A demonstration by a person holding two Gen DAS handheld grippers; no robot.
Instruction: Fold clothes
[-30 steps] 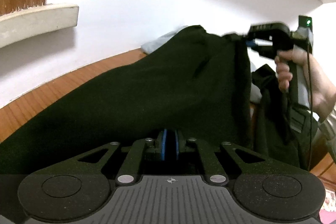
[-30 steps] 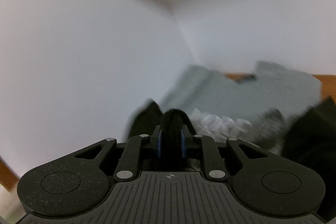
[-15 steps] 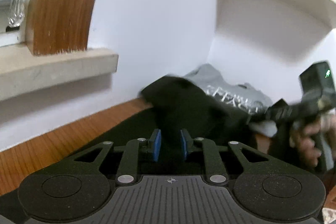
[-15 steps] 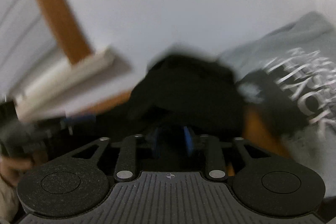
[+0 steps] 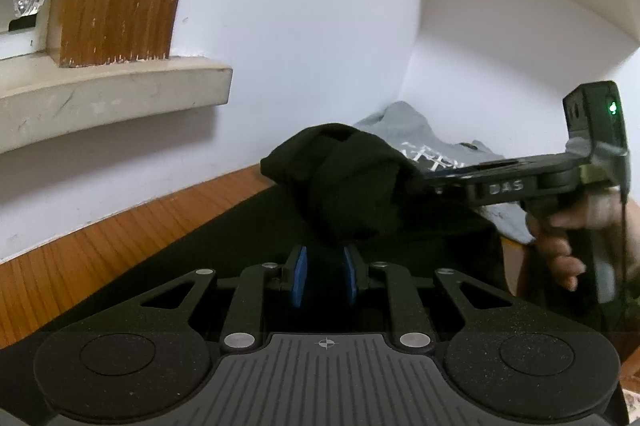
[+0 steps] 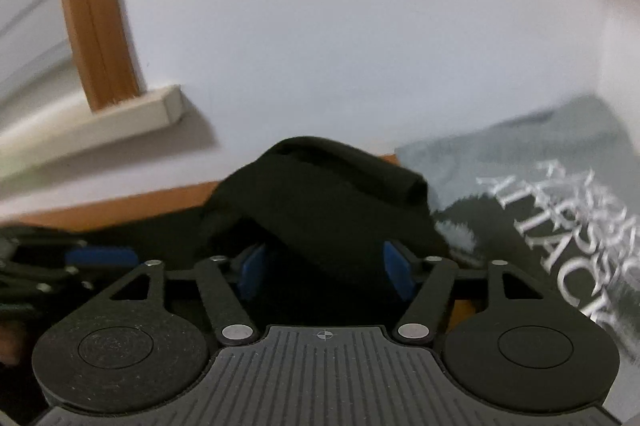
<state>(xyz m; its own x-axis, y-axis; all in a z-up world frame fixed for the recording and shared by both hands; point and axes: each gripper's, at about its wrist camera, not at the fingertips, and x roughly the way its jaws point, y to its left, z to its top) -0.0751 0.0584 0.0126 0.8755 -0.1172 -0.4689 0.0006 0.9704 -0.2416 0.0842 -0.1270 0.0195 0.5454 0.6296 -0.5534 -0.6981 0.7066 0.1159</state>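
left gripper (image 5: 323, 276) – jaws slightly apart, pads clear of cloth, holding nothing | right gripper (image 6: 324, 272) – jaws opening, black garment (image 6: 320, 202) bunched between its pads, just ahead of both tools | grey printed T-shirt (image 6: 532, 186) beyond, to the right

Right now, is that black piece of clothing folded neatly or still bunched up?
Bunched up: the black garment humps in a rumpled heap on the wooden table, its edge doubled over unevenly, not laid flat.
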